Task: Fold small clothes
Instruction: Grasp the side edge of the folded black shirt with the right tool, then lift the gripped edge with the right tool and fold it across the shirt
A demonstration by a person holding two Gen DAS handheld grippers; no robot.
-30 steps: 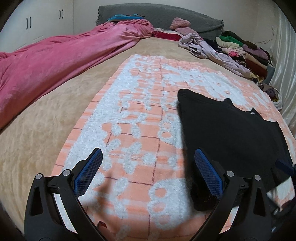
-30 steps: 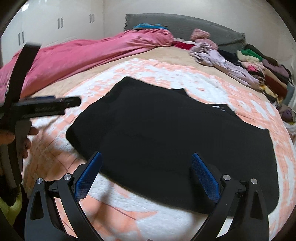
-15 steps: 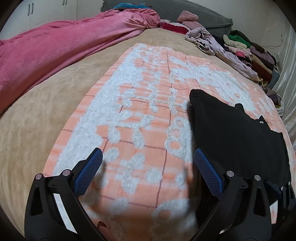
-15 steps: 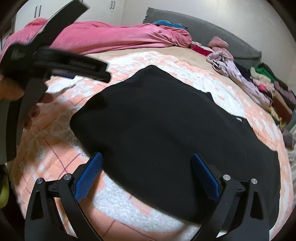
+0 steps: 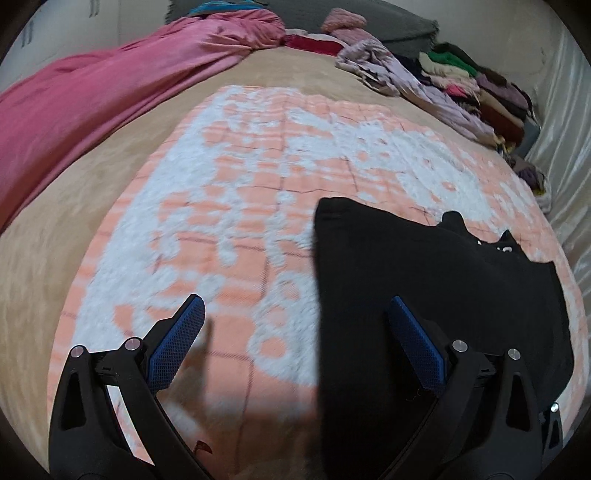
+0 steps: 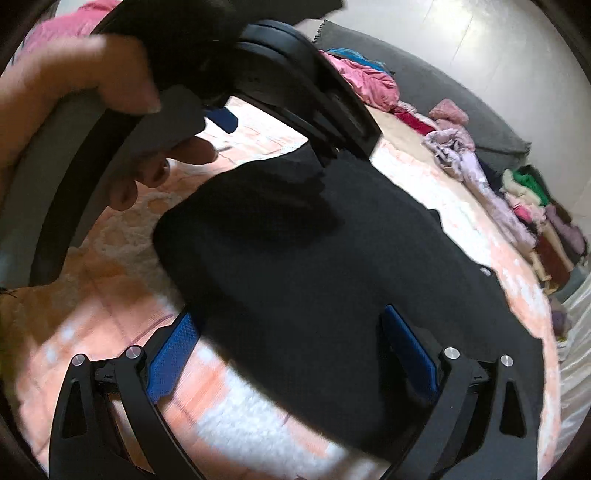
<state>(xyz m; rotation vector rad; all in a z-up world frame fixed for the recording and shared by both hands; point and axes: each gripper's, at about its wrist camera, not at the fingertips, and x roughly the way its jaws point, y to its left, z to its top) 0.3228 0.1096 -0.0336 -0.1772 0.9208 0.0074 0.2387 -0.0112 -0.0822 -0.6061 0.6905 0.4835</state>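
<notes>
A wide bed (image 5: 66, 236) in beige carries a peach-and-white blanket (image 5: 258, 177) spread along its middle; a pink duvet (image 5: 92, 99) is bunched along the left edge, a grey headboard (image 5: 406, 22) stands at the far end, and a heap of mixed clothes (image 5: 461, 81) runs down the far right edge. The black garment (image 6: 332, 266) lies flat on the blanket's right half. Compared with half a second ago, the left gripper (image 5: 295, 339) has shifted right, its right finger now over the garment's left edge, and in the right wrist view a hand (image 6: 74, 81) holding it looms closer. The right gripper (image 6: 288, 347) hovers over the garment's near hem. Both jaws stand wide apart, holding nothing. The blanket's left half lies bare.
</notes>
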